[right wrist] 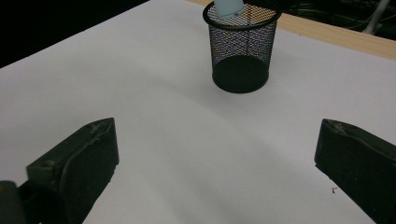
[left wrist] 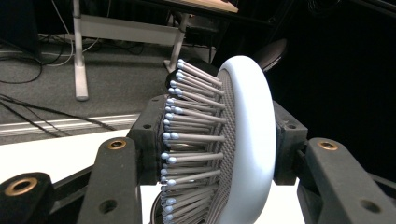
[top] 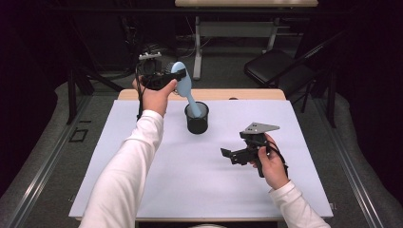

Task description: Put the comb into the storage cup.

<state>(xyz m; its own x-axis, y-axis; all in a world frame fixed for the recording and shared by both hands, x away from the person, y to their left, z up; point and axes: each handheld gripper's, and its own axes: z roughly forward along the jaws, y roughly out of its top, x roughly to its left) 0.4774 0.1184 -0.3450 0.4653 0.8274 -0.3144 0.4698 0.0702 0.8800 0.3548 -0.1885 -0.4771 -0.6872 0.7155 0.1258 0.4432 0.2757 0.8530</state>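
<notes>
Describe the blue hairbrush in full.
The hairbrush is pale blue, plastic-looking, with an oval head, a grey pad of ball-tipped bristles and a slim handle. It tilts, head up, handle end inside the black mesh cup on the white table. The left claw is shut on its head, one jaw against the bristles, one against the back.

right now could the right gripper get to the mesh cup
Probably yes: the right gripper is open and empty, with bare white table between it and the mesh cup. The hairbrush handle already stands inside the cup.

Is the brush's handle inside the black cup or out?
Inside: the hairbrush handle tip dips below the mesh cup rim.
</notes>
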